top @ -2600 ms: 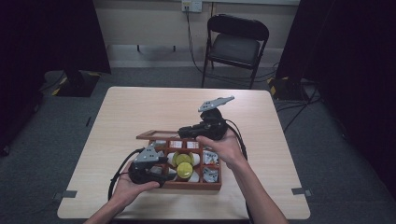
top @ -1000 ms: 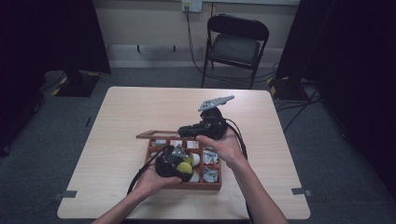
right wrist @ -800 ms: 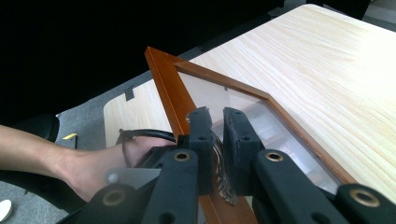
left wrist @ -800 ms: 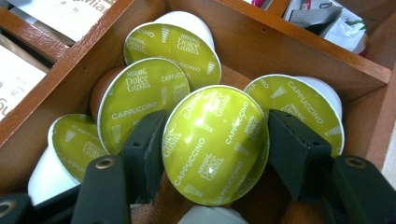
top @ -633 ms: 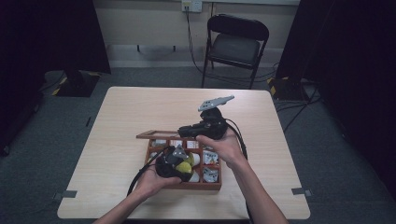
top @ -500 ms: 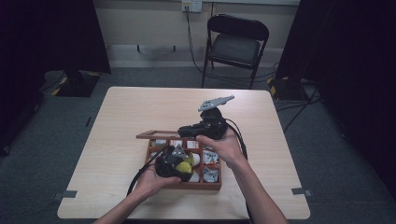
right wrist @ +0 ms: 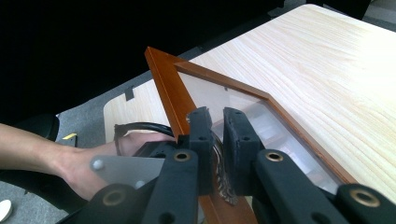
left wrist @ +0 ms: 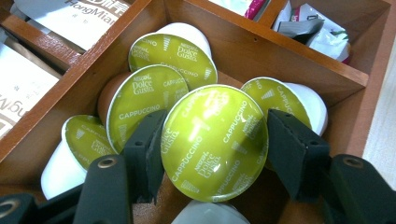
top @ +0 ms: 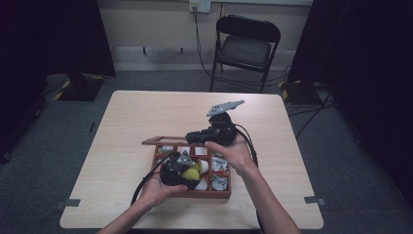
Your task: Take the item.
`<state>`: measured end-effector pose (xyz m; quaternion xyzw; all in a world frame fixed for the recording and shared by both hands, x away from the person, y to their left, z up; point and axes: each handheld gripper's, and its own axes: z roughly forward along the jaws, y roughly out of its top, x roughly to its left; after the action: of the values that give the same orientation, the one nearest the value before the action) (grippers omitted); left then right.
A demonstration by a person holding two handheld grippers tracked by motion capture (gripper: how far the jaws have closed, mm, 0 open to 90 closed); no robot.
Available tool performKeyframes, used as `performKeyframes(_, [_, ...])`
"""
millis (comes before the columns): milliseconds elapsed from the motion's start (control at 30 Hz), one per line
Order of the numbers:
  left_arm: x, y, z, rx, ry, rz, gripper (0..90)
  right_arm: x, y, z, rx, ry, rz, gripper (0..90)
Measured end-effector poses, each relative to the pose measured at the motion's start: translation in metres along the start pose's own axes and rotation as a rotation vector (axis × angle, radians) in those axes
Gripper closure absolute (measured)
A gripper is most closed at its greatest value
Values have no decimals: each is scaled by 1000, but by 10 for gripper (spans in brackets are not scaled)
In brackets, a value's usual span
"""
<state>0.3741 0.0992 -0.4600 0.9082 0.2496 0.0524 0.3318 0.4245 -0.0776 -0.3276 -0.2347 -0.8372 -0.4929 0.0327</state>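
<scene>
The left claw was clamped on a light, rigid cappuccino capsule by its rim, inside the wooden box near the worktop's near edge; its foil looked puncture-prone. The right claw pinched the glass lid's frame, holding it open.

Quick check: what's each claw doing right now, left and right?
Left claw: closed on a green-lidded coffee capsule in the wooden box.
Right claw: closed on the box's glass-paned lid, holding it open.

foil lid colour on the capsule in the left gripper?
Yellow-green foil with white Cappuccino lettering on the capsule; clearest in the left gripper view.
</scene>
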Motion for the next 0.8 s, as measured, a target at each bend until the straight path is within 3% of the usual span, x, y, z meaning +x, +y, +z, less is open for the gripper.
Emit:
performKeyframes(300, [-2,0,-11,-36,17,2,405,0,0,0,-1,0,1,822])
performKeyframes(367, [-3,-1,-13,-28,13,13,405,0,0,0,0,0,1,822])
performKeyframes(600, [-7,-1,-26,-66,-7,17,405,0,0,0,0,-1,2,822])
performKeyframes(800, [-11,-1,-39,-88,-13,47,405,0,0,0,0,-1,1,822])
